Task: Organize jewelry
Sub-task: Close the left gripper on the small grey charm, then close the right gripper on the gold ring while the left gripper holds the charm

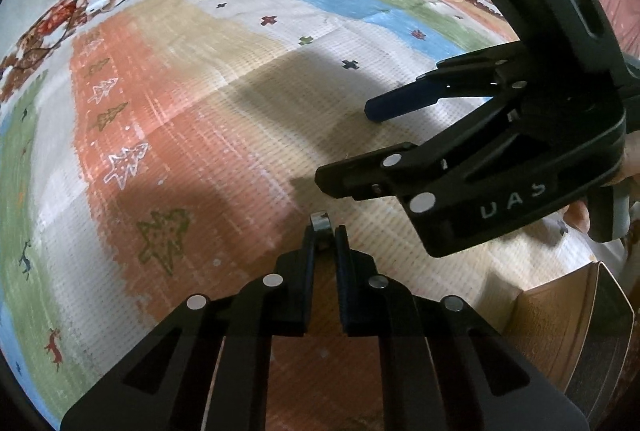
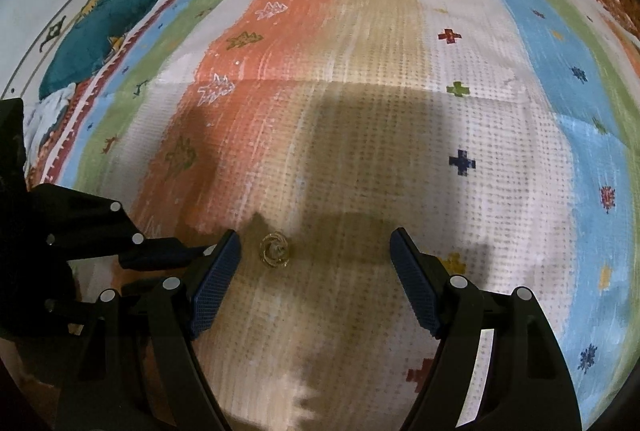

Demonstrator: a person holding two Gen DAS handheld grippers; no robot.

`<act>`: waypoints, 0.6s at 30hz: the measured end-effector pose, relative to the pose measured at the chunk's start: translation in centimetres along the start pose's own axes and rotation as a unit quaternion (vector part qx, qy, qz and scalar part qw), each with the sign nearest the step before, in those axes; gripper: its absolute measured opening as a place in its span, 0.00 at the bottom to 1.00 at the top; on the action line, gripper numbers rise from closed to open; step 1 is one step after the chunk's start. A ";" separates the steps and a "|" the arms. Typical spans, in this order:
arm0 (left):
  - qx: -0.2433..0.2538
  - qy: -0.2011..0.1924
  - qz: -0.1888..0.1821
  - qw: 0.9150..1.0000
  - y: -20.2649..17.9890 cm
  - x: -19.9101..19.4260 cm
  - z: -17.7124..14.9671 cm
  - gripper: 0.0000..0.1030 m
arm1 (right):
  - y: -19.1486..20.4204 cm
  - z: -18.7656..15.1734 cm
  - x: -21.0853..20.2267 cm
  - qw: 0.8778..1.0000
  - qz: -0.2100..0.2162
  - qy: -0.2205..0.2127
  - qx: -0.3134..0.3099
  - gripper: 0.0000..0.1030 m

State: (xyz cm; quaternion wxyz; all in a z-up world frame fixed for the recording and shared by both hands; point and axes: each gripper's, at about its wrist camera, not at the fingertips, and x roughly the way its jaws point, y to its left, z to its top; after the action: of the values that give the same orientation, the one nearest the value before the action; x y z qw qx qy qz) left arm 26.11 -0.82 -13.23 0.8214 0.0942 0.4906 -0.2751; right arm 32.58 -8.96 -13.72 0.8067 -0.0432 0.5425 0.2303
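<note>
My left gripper (image 1: 323, 231) is shut on a small silver ring (image 1: 321, 221), which sticks out between its fingertips above the patterned cloth. My right gripper (image 2: 314, 251) is open and empty, low over the cloth. It also shows in the left wrist view (image 1: 348, 147) to the right of the left gripper. A small gold ring-shaped ornament (image 2: 275, 250) lies on the cloth just inside the right gripper's left finger (image 2: 216, 283). The left gripper also shows in the right wrist view (image 2: 168, 255), close to the left of that finger.
The colourful striped cloth (image 2: 400, 71) covers a bed. A teal pillow (image 2: 116, 11) lies far left. A white charger with cables (image 1: 98, 1) lies at the far edge. A brown cardboard box (image 1: 560, 331) stands at the lower right in the left wrist view.
</note>
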 end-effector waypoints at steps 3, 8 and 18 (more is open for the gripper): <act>0.002 0.001 0.000 1.000 0.1 -0.1 -0.1 0.09 | 0.2 0.1 0.2 1.000 -0.003 0.001 -0.003 0.75; 0.000 0.002 0.001 1.000 0.6 -0.5 -0.4 0.09 | 0.4 0.1 0.6 1.000 -0.013 0.006 -0.012 0.74; -0.004 0.003 0.004 1.000 1.2 -0.7 -0.7 0.09 | 1.6 0.1 1.3 0.997 -0.053 0.017 -0.045 0.73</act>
State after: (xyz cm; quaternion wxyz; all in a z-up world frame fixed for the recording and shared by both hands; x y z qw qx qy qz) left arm 25.97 0.69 -13.07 0.8215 0.0934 0.4936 -0.2697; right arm 32.35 -7.06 -14.58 0.8059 -0.1115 0.5419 0.2107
